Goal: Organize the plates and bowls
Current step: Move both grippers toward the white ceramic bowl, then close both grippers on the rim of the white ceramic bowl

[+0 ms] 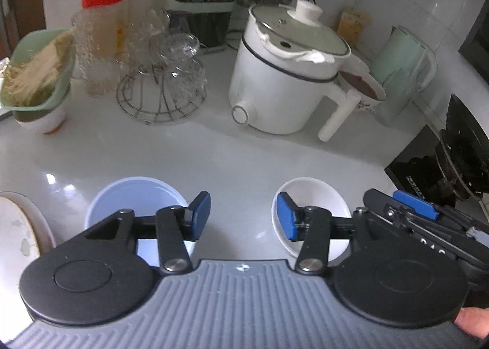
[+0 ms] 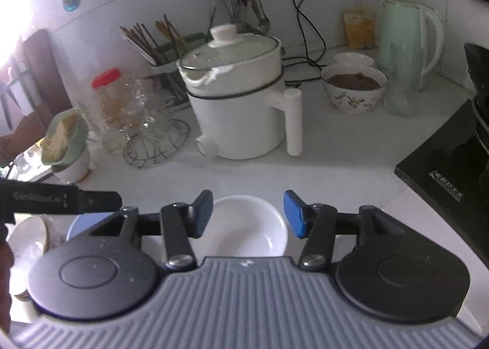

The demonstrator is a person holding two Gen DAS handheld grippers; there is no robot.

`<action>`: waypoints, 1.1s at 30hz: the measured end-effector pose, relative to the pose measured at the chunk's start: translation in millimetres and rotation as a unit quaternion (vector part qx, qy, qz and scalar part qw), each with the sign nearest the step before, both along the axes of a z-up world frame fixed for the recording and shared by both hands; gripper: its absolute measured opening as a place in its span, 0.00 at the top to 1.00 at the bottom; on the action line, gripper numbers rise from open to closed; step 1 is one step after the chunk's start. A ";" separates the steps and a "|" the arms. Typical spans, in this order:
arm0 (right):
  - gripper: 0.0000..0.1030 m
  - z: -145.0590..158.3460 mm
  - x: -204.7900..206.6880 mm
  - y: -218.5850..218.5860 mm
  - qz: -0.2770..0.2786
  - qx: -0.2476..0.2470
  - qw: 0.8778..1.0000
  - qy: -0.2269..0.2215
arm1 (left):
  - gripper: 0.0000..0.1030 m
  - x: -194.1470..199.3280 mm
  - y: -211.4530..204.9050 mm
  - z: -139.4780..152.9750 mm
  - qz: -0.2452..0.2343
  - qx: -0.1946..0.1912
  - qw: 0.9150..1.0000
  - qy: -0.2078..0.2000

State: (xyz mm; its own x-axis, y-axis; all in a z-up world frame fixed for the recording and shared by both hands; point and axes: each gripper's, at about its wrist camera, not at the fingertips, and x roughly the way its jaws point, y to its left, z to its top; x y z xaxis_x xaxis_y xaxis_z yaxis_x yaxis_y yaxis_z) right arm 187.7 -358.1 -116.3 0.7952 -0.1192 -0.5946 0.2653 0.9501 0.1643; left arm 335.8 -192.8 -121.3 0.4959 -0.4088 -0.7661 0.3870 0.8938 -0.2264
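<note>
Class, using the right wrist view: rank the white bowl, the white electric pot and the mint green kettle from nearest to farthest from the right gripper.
1. White bowl, right between the open right gripper's fingers.
2. White electric pot, mid-counter, straight ahead.
3. Mint green kettle, back right, near the wall.

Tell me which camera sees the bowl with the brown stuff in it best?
The right wrist view. There the patterned bowl sits in the open on the counter, so you see its whole rim, the brown filling and the painted side. In the left wrist view the same bowl is mostly hidden behind the white pot's handle.
</note>
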 end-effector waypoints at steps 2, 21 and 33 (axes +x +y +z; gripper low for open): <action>0.48 -5.8 4.1 -5.4 -0.001 0.009 1.000 0.004 | 0.47 2.9 -5.5 -6.1 -0.010 -0.002 1.000 0.005; 0.48 -67.5 49.1 -41.9 -0.038 0.076 0.993 0.080 | 0.50 47.5 -51.8 -62.8 -0.061 -0.030 0.995 0.069; 0.69 -84.9 60.4 -53.5 -0.062 0.112 0.987 0.100 | 0.87 61.2 -71.0 -94.6 -0.084 -0.009 0.990 0.110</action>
